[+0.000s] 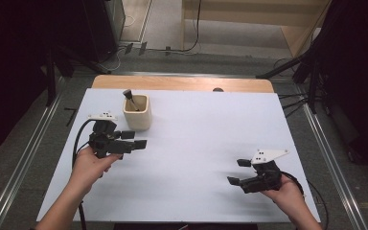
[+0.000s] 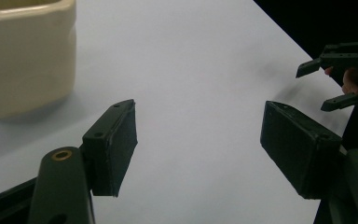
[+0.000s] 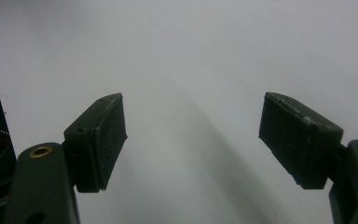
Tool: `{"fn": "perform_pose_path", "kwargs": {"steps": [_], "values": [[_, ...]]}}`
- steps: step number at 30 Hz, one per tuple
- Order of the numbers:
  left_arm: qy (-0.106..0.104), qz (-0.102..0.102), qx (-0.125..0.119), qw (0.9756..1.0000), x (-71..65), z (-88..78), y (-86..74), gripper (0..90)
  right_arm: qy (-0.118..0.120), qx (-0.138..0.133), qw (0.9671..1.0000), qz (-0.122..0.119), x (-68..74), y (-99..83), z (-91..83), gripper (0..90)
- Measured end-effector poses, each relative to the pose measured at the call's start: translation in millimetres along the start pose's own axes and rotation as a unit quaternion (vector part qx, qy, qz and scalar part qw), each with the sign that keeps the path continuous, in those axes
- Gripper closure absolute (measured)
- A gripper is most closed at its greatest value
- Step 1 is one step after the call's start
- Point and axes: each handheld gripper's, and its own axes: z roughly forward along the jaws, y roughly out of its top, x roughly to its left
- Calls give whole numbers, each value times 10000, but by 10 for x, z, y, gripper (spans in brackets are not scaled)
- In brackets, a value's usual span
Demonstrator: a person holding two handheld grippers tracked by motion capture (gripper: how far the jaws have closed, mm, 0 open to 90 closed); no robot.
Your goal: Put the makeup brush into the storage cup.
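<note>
Where a white surface (image 1: 187, 158) covers a wooden table, grey floor with metal rails runs along both sides, and dark stands and cables crowd the room's far corners. Most of the sheet lies bare, leaving wide open room across its middle, right half and near edge. A cream cup (image 1: 137, 111) stands upright near the far left, with a dark-tipped tool (image 1: 130, 98) leaning inside it. The left gripper (image 1: 136, 139) hovers just in front of the cup, close but apart from it, its jaws spread wide with nothing between them. The right gripper (image 1: 238, 171) sits well apart near the right front edge, jaws also spread wide and holding nothing. The cup is the one obstacle on the sheet.
</note>
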Motion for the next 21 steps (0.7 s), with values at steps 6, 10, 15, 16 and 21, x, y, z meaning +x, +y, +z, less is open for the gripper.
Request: {"fn": "perform_pose_path", "kwargs": {"steps": [6,10,15,16,21], "values": [[26,62,34,10000,0,60,-106,279,-1,1,10000,-6,-1,-1,1,239],[38,161,69,9998,-8,86,-178,278,7,4,10000,-22,1,0,1,239],[64,276,191,9994,-15,121,-269,281,12,20,10000,-8,4,1,4,239],[79,282,212,9993,-16,129,-287,281,14,19,10000,-9,4,1,5,239],[34,362,241,9990,-25,142,-359,277,24,29,10000,1,6,0,4,239]]}}
